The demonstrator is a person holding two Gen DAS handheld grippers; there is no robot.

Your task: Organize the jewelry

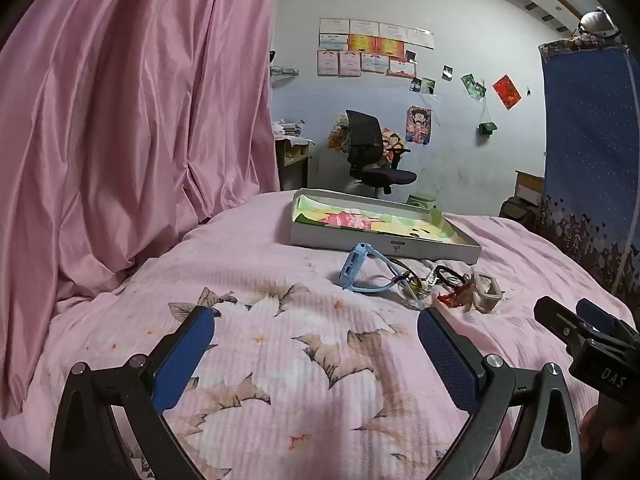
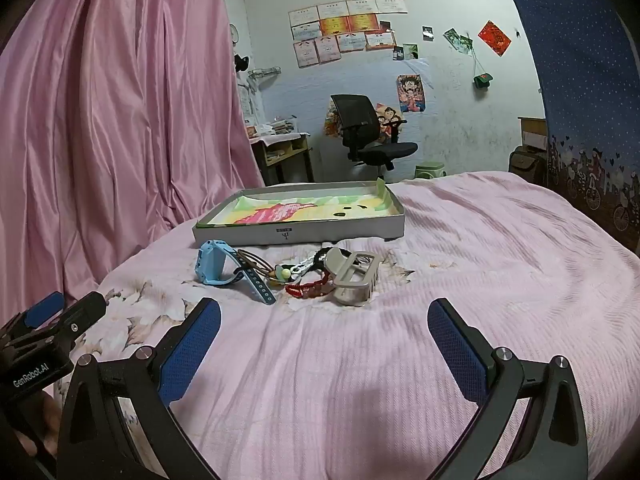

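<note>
A: Obs — jewelry pile just in front of grey tray [image 2: 298, 234], tangled: blue watch [image 2: 212, 264] on its side, ribbed strap; red beaded bracelet [image 2: 308, 290]; beige plastic hair claw [image 2: 354, 280]. Nothing lies between pile and grippers.

B: Jaws?

A: Left gripper [image 1: 316, 356] and right gripper [image 2: 324, 344] both spread wide, empty, short of the pile. Tray sits on bed [image 2: 480, 260], ribbed pink cover; satin curtain [image 2: 120, 120] left of tray, office chair [image 2: 368, 132] behind
</note>
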